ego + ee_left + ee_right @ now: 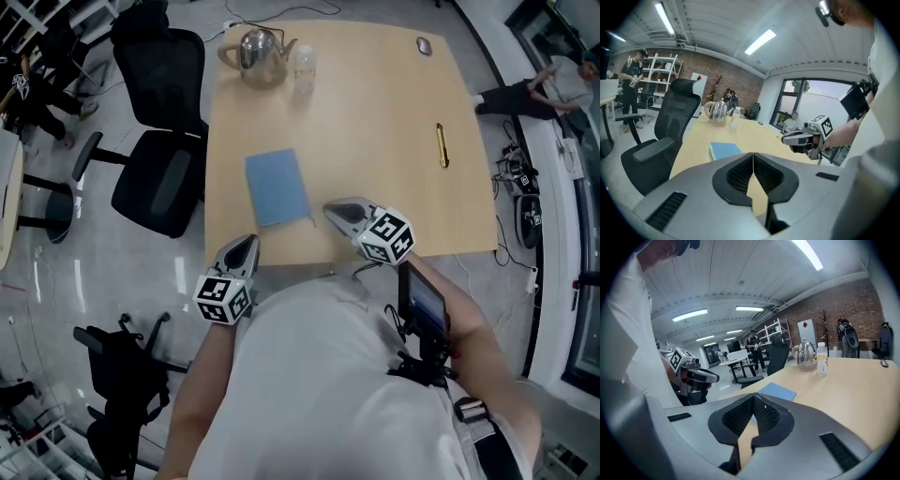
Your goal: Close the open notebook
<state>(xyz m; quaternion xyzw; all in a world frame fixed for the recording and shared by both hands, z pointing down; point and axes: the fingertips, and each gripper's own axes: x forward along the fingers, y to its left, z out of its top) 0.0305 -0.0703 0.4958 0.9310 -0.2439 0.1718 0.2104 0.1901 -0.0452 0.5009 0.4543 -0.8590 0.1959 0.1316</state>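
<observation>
A blue notebook [277,187] lies flat with its cover closed on the light wooden table [375,112], near the front left. It shows again as the notebook [724,150] in the left gripper view and the notebook [778,391] in the right gripper view. My left gripper [246,246] hangs at the table's front edge, just below the notebook, jaws shut and empty. The right gripper [333,210] hovers over the table to the right of the notebook's near corner, jaws shut with nothing between them. Each gripper appears in the other's view: the right gripper [786,138], the left gripper [712,377].
A metal teapot [258,52] and a small plastic bottle [304,64] stand at the table's far left. A yellow utility knife [442,146] lies at the right, a mouse [424,44] at the far edge. Black office chairs [159,178] stand left of the table. People are in the background.
</observation>
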